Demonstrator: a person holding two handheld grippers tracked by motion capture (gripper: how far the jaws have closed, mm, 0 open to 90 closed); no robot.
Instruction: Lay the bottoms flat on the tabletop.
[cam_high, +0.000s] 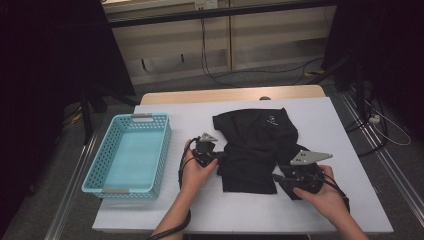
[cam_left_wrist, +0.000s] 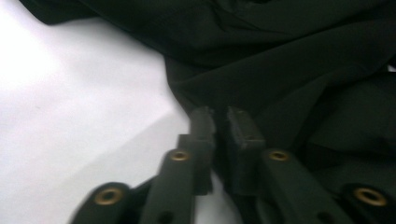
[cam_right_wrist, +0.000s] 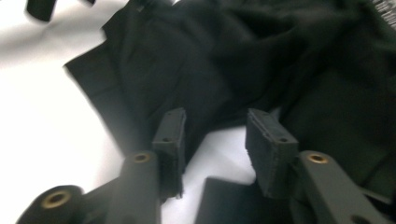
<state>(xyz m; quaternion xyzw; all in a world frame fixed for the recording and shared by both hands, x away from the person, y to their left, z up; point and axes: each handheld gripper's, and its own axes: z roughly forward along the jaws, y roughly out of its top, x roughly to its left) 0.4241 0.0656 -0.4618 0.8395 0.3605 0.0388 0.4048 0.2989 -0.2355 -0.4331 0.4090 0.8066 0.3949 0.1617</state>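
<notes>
A black garment (cam_high: 257, 145) of soft, matte woven cloth lies crumpled near the middle of the worktop (cam_high: 350, 200), which carries a smooth white cover. The cloth forms irregular folds and ridges. A small pale logo sits on its upper part, and a flat rectangular flap extends toward the person's side.

The left gripper (cam_high: 218, 158) rests at the garment's left edge, held by the left hand (cam_high: 196, 172). In the left gripper view, its two black jaws stand nearly together, with only a thin slit between the ribbed pads. The pads sit at the border where the cloth (cam_left_wrist: 280, 70) meets the white surface. Whether a fold is pinched between them cannot be told.

The right gripper (cam_high: 281, 178) lies at the garment's lower right corner, held by the right hand (cam_high: 325, 195). A grey three-cornered plate (cam_high: 310, 158) tops its body. In the right gripper view, the jaws stand partly apart. The block-shaped pads are rectangular with a fine textured face. White surface shows in the gap between them, and the pads press on nothing. Dark cloth (cam_right_wrist: 261, 56) lies just beyond the tips and below the gap.

A light blue plastic basket (cam_high: 161, 150) stands at the left of the worktop, well apart from the garment. It is rectangular, with perforated lattice walls and a smooth floor.
</notes>
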